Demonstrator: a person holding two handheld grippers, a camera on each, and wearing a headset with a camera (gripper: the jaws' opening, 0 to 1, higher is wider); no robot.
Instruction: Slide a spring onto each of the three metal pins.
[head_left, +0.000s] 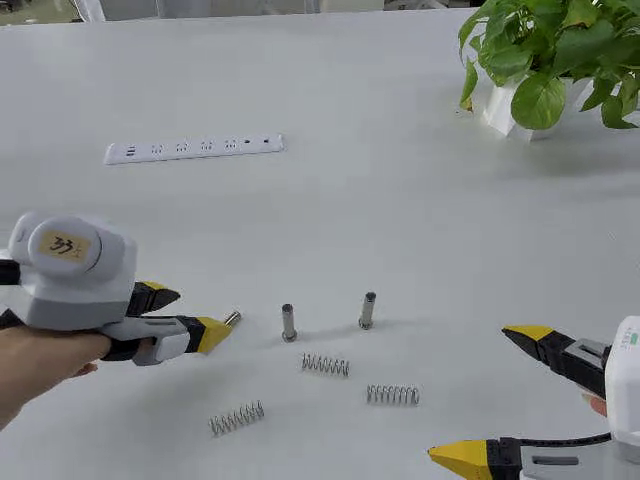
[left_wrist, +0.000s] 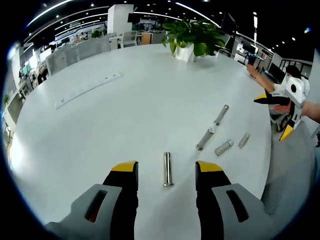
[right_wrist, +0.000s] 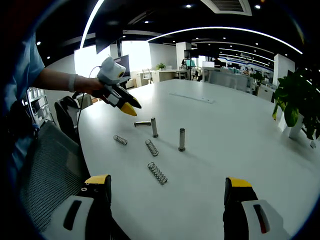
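Jaws of the left gripper (head_left: 190, 312) sit open on both sides of a short shiny metal pin (left_wrist: 167, 169) lying flat, not touching it. I think a soft pinch at its middle stops it rolling. The right gripper (head_left: 495, 395) is wide open, empty. Three small wire springs (head_left: 325, 365) lie close to the near edge of the white table (head_left: 400, 200); farther back is lots of free room.

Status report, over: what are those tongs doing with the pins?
Left tongs open, one lying pin between them. Right tongs open, empty. Two upright pins, three springs loose on table, none fitted. Nothing in the way.
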